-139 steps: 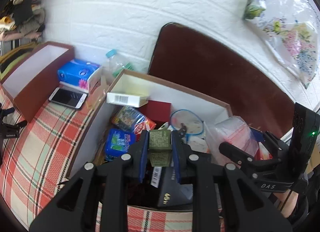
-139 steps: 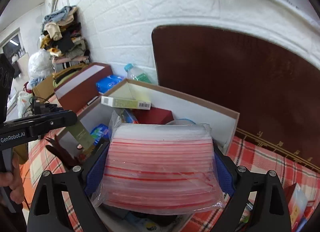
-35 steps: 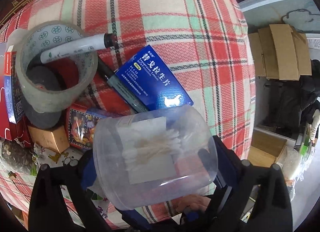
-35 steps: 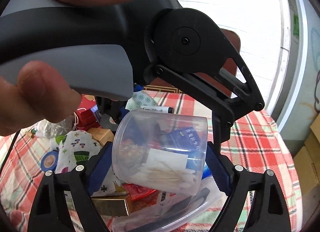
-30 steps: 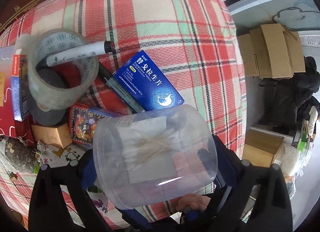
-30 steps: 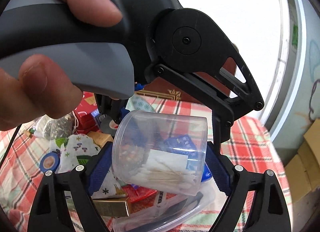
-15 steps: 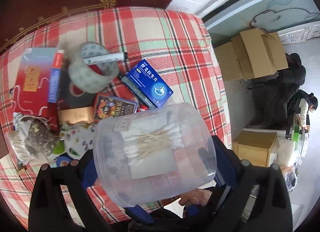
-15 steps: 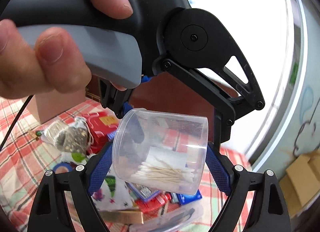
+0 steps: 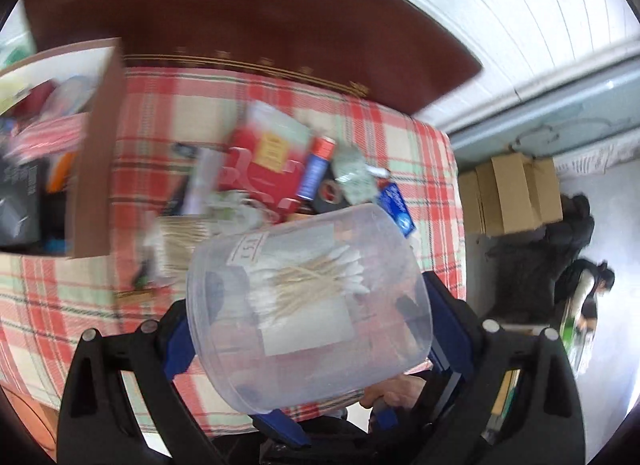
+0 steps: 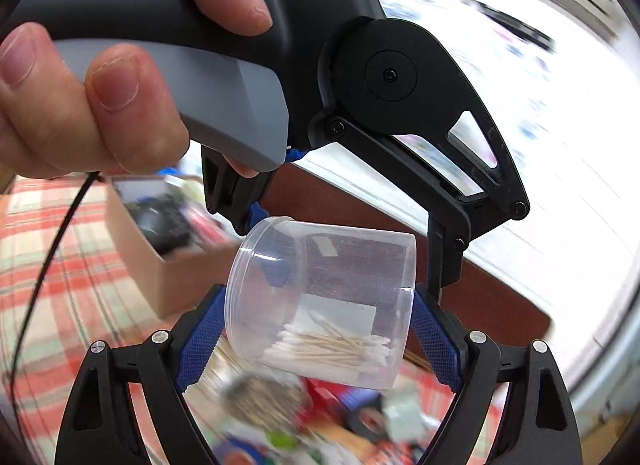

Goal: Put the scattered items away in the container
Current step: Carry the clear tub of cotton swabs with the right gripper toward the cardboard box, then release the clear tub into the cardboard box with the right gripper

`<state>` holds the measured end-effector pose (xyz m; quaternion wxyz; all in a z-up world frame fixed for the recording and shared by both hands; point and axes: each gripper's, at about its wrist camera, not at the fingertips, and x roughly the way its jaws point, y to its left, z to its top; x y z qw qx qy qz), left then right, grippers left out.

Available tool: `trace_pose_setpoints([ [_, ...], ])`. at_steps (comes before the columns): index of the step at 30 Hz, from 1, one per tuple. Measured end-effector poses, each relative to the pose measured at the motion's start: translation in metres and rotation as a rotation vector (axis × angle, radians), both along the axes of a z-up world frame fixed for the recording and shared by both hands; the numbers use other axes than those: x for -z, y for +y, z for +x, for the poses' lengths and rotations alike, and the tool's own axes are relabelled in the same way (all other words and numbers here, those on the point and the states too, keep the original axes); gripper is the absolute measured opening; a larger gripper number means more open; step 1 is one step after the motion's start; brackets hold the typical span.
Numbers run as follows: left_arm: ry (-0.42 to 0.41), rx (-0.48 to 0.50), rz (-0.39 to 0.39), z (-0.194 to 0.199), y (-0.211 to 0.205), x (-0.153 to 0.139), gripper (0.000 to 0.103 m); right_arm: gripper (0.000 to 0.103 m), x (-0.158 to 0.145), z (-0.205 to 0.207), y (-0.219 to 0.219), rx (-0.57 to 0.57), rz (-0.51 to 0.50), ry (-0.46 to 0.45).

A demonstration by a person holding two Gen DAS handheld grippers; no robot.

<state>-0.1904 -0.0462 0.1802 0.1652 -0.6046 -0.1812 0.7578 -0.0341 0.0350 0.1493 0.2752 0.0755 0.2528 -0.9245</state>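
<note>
A clear plastic tub of cotton swabs [image 9: 310,301] is held in the air by both grippers at once. My left gripper [image 9: 312,329] is shut on its sides. My right gripper [image 10: 320,325] is shut on the same tub [image 10: 324,309] from the opposite side, under the left gripper's handle [image 10: 224,65]. The brown cardboard container [image 9: 96,153] stands at the left on the plaid cloth, with several items inside. It also shows in the right wrist view [image 10: 160,257]. Scattered items lie beside it: a red box [image 9: 264,169], a tape roll [image 9: 332,193], a blue packet [image 9: 396,209].
The table has a red-green plaid cloth [image 9: 56,305] and ends at the right [image 9: 456,225]. A dark wooden board [image 9: 240,17] leans on the white wall behind. Cardboard boxes [image 9: 512,193] stand on the floor to the right.
Both grippers have lifted the swab tub higher and swung toward the cardboard container, which has come into view. The scattered pile now lies farther below.
</note>
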Motion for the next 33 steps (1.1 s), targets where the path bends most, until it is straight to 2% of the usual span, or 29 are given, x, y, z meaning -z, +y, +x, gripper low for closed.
trace_pose_setpoints([
  [6,0.011,-0.181,0.035,0.014,-0.144,-0.007,0.097,0.089,-0.003,-0.004,-0.112,-0.173,0.066,0.018],
  [10,0.021,-0.273,0.066,0.019,-0.229,-0.014,0.094,0.089,0.004,-0.025,-0.175,-0.239,0.099,-0.033],
  [17,0.022,-0.359,0.088,0.002,-0.313,-0.018,0.091,0.089,0.017,-0.057,-0.255,-0.3,0.148,-0.054],
  [20,0.013,-0.366,0.12,-0.013,-0.338,-0.009,0.091,0.089,0.02,-0.075,-0.276,-0.291,0.189,-0.07],
  [22,0.005,-0.367,0.127,-0.02,-0.345,-0.003,0.093,0.09,0.034,-0.086,-0.288,-0.289,0.25,-0.086],
  [24,-0.008,-0.374,0.145,-0.024,-0.348,0.005,0.097,0.099,0.049,-0.091,-0.296,-0.259,0.326,-0.058],
  [26,-0.005,-0.381,0.13,-0.027,-0.35,0.011,0.1,0.102,0.058,-0.091,-0.296,-0.256,0.364,-0.048],
  [30,0.008,-0.382,0.109,-0.028,-0.352,0.015,0.101,0.102,0.054,-0.095,-0.286,-0.268,0.321,-0.115],
  [33,0.025,-0.395,0.098,-0.023,-0.352,0.009,0.102,0.102,0.044,-0.096,-0.273,-0.251,0.286,-0.125],
])
